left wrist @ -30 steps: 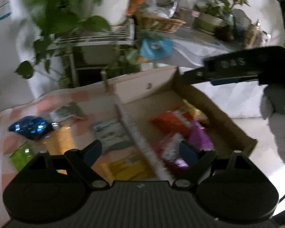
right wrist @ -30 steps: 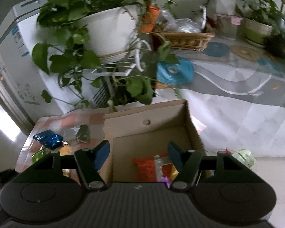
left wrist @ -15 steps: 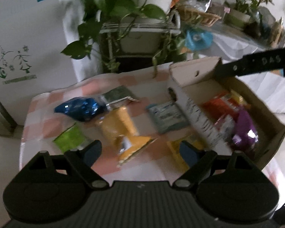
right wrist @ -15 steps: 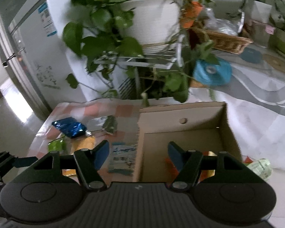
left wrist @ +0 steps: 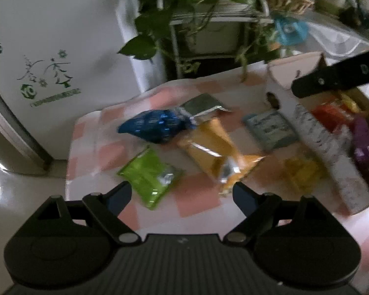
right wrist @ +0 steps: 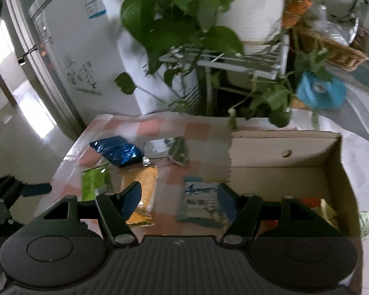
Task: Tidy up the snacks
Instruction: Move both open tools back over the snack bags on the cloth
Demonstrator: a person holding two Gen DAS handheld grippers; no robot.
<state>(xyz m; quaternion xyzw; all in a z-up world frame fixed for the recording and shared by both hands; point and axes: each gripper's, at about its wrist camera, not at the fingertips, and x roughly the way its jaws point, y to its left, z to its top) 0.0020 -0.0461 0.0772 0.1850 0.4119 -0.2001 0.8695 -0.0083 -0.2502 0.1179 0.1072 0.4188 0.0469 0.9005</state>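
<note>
Both fisheye views are dim and bowed at the edges, with motion blur smearing the shiny blue foil snack packet [left wrist: 157,127] and the green leafy pot plant [right wrist: 184,22]. Daylight glares off the pale glossy floor [right wrist: 29,103] at left; the foregrounds are dark

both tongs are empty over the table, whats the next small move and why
Probably lower the left tongs onto the green packet. They stand open with nothing between them, and that packet lies loose on the checked cloth just ahead of them, while the box already holds other snacks. The right tongs are open and empty too.
</note>
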